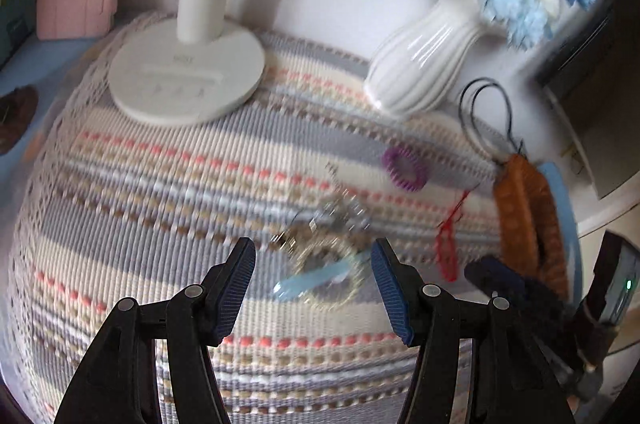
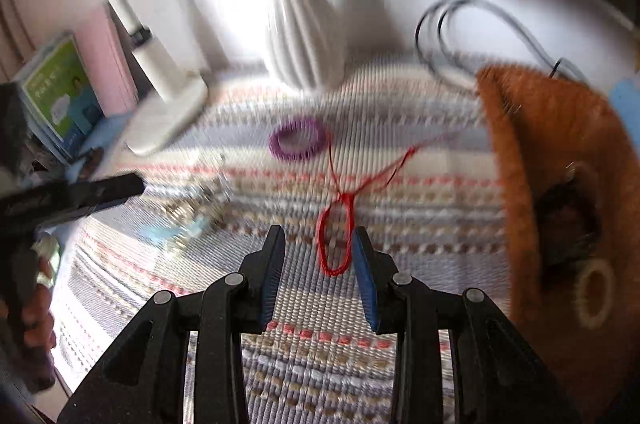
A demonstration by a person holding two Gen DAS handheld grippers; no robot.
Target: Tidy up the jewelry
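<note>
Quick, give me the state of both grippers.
Left gripper: open, holding nothing, above the pale blue clip.
Right gripper: open, holding nothing, jaws on either side of the red string loop.

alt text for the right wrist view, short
The open right gripper frames a red cord bracelet on a striped woven mat, image motion-blurred. A purple spiral hair tie lies beyond it, a brown fuzzy pouch sits at right, and a white ribbed vase stands behind.
</note>
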